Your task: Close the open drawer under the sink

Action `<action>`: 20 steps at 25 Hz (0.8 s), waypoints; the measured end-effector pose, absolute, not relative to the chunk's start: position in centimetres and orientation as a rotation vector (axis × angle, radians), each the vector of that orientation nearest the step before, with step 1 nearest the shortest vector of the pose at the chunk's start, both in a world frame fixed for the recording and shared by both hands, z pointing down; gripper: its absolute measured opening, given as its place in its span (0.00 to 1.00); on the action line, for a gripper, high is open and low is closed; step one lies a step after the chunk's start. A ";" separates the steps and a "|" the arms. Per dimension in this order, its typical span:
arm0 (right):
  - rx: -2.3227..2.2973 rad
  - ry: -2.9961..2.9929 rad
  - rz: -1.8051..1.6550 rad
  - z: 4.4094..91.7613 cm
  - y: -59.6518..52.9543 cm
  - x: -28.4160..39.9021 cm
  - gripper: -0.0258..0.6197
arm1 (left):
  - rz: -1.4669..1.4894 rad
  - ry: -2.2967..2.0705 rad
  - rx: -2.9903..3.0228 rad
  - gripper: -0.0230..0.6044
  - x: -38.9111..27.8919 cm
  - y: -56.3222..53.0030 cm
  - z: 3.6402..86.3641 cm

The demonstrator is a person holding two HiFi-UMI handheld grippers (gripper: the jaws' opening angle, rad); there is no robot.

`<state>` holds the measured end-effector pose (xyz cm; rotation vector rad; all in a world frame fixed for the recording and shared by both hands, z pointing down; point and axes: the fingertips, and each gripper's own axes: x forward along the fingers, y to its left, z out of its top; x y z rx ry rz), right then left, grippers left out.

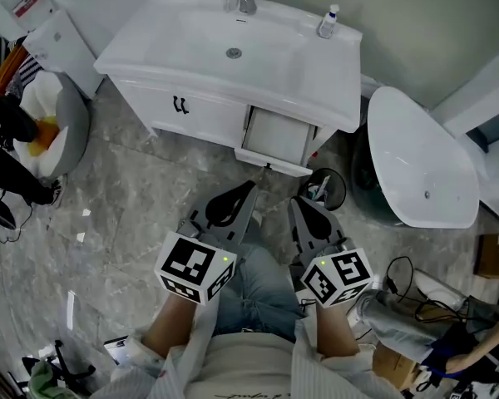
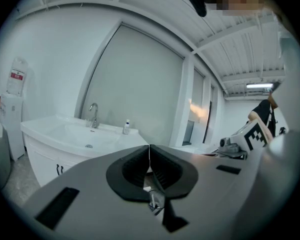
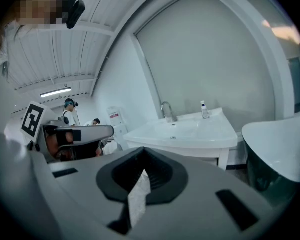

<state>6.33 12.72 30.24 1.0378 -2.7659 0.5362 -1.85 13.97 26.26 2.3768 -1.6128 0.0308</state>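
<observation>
The left gripper has its jaws pressed together on nothing, and the right gripper likewise. Both hang side by side over the grey floor, pointing at the vanity and clear of it. Just ahead of them the drawer stands pulled out at the right end of the cabinet — under the front-right corner of the sink. A soap bottle stands on the sink's back-right corner.
</observation>
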 end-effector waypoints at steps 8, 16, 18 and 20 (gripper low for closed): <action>1.025 -2.744 0.579 31.1 5.3 4.2 0.05 | 0.050 -1.609 2.376 0.06 -3.6 6.1 26.4; 1.051 -2.720 0.602 30.4 -2.7 2.7 0.05 | 0.063 -1.577 2.389 0.06 -4.9 -2.0 25.4; 1.065 -2.717 0.611 30.3 -4.5 2.5 0.05 | 0.064 -1.570 2.395 0.06 -5.0 -3.9 25.2; 1.084 -2.715 0.610 30.1 -6.1 2.6 0.05 | 0.066 -1.560 2.405 0.06 -4.9 -5.5 24.9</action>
